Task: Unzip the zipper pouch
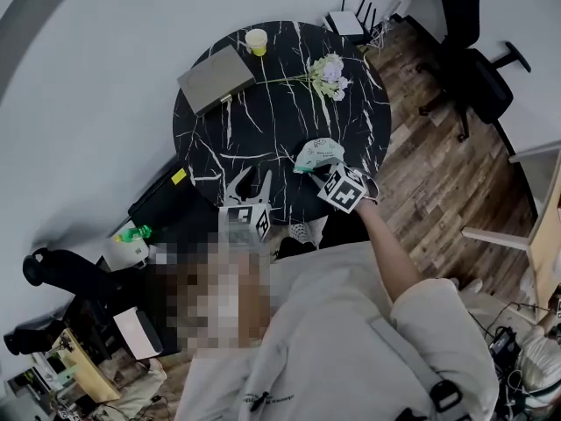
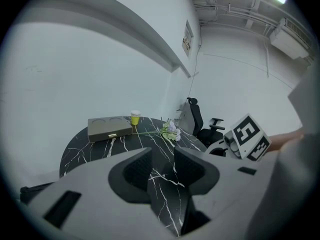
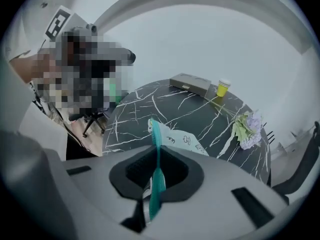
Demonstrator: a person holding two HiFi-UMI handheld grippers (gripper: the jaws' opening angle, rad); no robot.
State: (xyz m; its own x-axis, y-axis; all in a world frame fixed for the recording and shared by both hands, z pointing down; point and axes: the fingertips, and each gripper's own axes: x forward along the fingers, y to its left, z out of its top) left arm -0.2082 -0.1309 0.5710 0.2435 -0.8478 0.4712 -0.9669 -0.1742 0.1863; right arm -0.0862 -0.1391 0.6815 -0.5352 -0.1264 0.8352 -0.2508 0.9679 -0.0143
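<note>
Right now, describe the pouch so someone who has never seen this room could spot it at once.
Find the round black marble table; at its edge nearest the person, the right gripper pinches the pouch. It is pale and floppy with a teal edge and small drawings, unlike the grey box, yellow cup and flowers farther back.

From the head, high above: looking steeply down over the round black table (image 1: 280, 121). From the left gripper (image 1: 250, 181): low at the table's near edge, facing across it toward box (image 2: 110, 128), cup (image 2: 135, 117) and flowers (image 2: 170, 130). From the right gripper (image 1: 317, 174): above the table, tilted down, close on the pouch (image 3: 156, 154). Shared by all three: table, box, cup, flowers.
</note>
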